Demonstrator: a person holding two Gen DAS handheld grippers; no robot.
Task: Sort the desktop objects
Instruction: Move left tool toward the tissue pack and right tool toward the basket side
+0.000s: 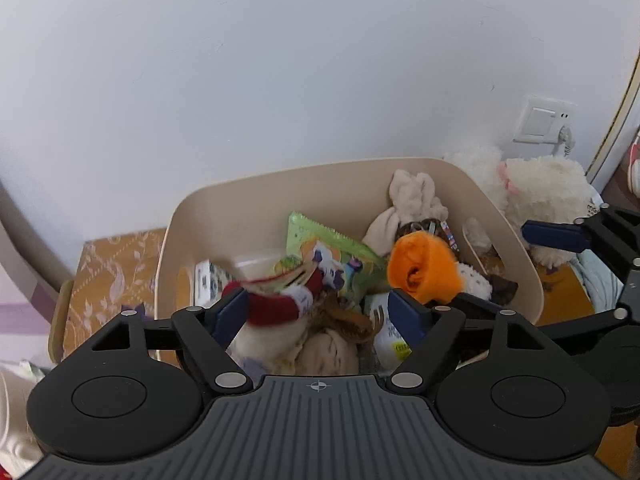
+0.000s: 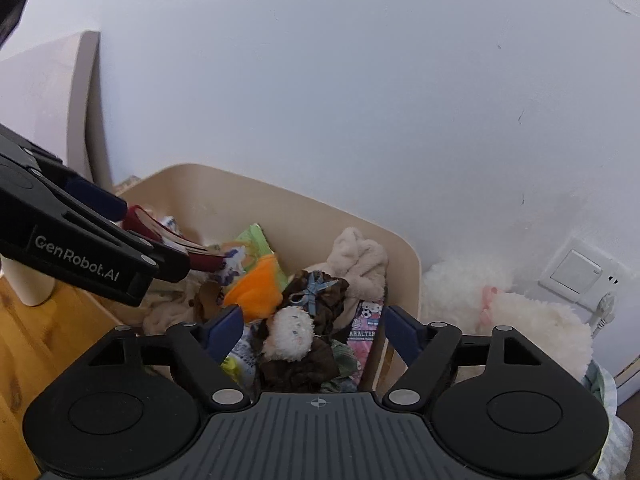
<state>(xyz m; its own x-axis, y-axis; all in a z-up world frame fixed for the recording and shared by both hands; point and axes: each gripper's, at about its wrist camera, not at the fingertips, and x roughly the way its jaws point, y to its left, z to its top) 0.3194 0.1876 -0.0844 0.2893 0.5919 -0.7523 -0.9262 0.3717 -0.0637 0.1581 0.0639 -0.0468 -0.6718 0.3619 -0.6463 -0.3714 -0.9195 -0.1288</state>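
Beige plastic forms the one bin [image 1: 516,240] standing against the white wall [image 1: 280,60], and it is heaped with soft things. Two grippers hang over it. The left gripper [image 1: 320,314] has its jaws spread, and between them, blurred, lies a red-and-white cloth piece [image 1: 276,304]; whether either pad touches it cannot be told. Its long axis runs roughly from one pad toward the other, slightly tilted. The right gripper [image 2: 316,330] also has its jaws spread, above a small white fluffy toy [image 2: 290,332] that rests on a dark brown cloth [image 2: 304,364]; the pads stand clear of both.

Inside the bin there is one orange plush piece [image 1: 420,264], its dark opening turned toward the left camera, one green snack packet [image 1: 320,248] lying tilted with a corner pointing at the far wall, one cream plush [image 1: 412,196] in the far right corner, and one pink printed packet [image 2: 366,330] standing on edge against the near right wall. Outside, just beside the bin's right wall, sits one large white plush [image 1: 540,192]. One wall socket [image 1: 544,120] is above it.
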